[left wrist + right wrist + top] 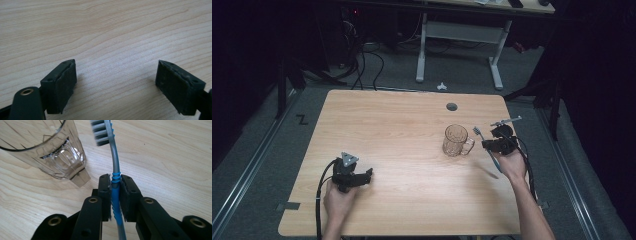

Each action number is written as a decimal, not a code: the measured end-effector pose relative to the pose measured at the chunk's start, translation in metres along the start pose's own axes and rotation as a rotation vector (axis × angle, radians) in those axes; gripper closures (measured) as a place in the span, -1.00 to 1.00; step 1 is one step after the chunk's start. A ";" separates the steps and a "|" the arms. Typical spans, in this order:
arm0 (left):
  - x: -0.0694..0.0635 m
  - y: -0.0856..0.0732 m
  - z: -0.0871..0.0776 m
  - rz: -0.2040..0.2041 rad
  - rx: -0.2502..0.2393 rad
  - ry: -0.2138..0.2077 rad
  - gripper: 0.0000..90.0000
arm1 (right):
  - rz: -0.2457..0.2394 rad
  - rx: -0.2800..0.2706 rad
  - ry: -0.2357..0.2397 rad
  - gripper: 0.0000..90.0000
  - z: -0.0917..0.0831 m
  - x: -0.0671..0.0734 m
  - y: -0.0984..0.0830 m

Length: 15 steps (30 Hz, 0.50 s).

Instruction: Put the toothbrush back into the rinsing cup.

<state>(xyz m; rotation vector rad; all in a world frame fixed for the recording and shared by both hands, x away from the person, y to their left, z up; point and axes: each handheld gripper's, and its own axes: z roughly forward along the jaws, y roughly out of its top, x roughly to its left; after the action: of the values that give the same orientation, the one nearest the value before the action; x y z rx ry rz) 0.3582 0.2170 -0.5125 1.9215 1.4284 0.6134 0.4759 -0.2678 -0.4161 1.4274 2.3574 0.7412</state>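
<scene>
So far the pick-up looks done and the placing is what remains: the right tongs (115,195) are clenched on the blue grip section of the toothbrush (114,167), the two pads pressing its handle from either side, with the bristle head pointing away from the hand and the tail of the handle trailing back beneath it; in the high view the toothbrush (487,147) is lifted clear of the counter (412,150), casting a faint shadow on the wood, and it hangs just beside the glass mug (456,140), on the side of the mug's handle; the mug stands upright and holds nothing that can be seen, so the brush is not yet in it; judging by how things lie, the likely remainder is to carry the brush over the rim, tip it so one end goes down inside, and let go; the left tongs (362,176) are released, their pads standing wide apart over bare wood with nothing between them, resting low near the person's edge of the counter, well apart from the mug and taking no part in the work at this moment.
</scene>
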 end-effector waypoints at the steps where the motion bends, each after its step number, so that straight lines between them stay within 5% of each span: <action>1: 0.000 0.000 0.000 0.000 0.000 0.000 -0.60 | 0.000 0.000 0.000 0.77 0.000 0.000 0.000; 15: 0.000 0.000 0.000 0.000 0.000 0.000 -0.60 | -0.007 -0.096 0.025 0.77 -0.017 0.007 -0.008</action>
<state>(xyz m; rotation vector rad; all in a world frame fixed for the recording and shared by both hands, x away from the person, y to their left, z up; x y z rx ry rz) 0.3582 0.2170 -0.5125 1.9215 1.4283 0.6136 0.4588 -0.2697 -0.4063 1.3778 2.3104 0.8635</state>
